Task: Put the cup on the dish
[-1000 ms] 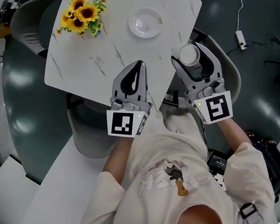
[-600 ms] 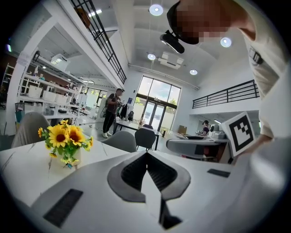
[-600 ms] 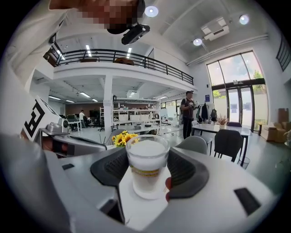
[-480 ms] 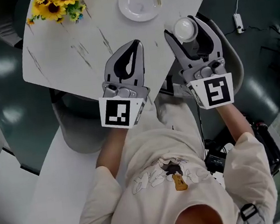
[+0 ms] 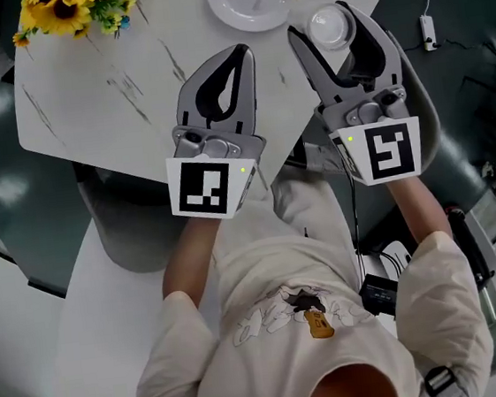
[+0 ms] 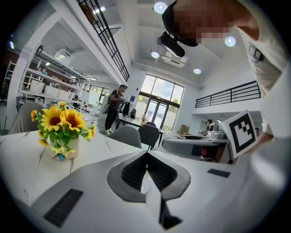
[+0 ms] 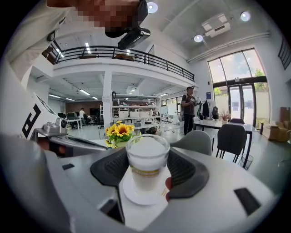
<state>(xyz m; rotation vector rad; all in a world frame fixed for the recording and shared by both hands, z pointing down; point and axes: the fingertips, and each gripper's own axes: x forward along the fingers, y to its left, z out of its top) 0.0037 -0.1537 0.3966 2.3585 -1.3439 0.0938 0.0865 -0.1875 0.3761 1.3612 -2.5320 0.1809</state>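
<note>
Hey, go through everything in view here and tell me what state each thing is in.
right gripper: shut on the cup
left gripper: shut, empty
cup: upright, not yet on the dish
dish: empty, flat on the table
sunflowers: standing upright on the table
</note>
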